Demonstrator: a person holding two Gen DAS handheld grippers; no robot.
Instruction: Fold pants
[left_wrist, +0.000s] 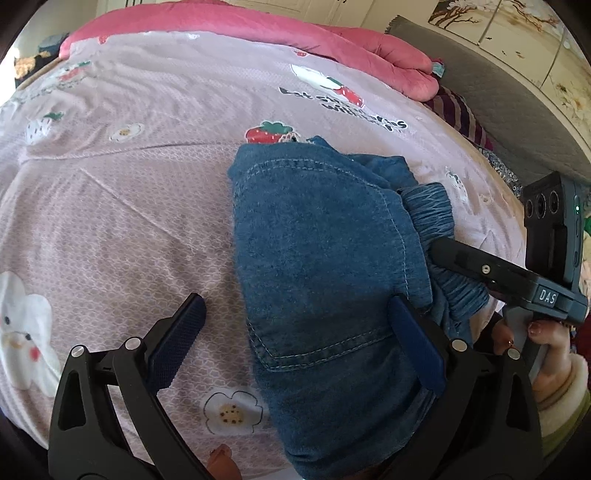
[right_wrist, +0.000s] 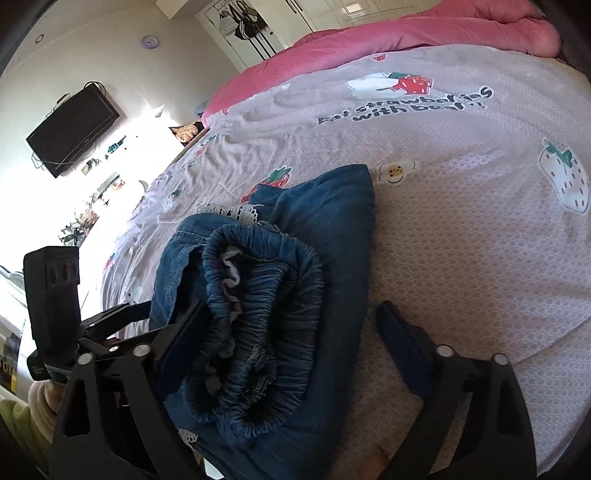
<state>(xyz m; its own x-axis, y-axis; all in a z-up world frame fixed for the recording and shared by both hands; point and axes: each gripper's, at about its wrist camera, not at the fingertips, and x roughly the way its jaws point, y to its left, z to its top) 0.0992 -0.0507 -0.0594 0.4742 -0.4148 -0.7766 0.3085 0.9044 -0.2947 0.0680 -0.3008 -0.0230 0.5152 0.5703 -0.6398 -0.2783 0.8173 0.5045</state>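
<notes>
Both tongs spread, nothing pinched; pants folded on the bed.

Denim pants (left_wrist: 325, 258) lie as a compact bundle on the pink strawberry-print bedsheet (left_wrist: 122, 206), gathered elastic waistband (right_wrist: 258, 314) facing the right tongs (right_wrist: 291, 317). Left tongs (left_wrist: 299, 317) straddle the bundle's edge: one finger over the sheet, the other over the denim. Right tongs sit at the waistband end, one finger against the waistband folds, the other over bare sheet. Pink quilt (left_wrist: 258, 33) bunched at the far side of the bed.

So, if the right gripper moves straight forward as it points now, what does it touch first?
Probably the folded blue denim pants: their gathered elastic waistband already lies between the open jaws of the right gripper, though depth is unclear.
</notes>
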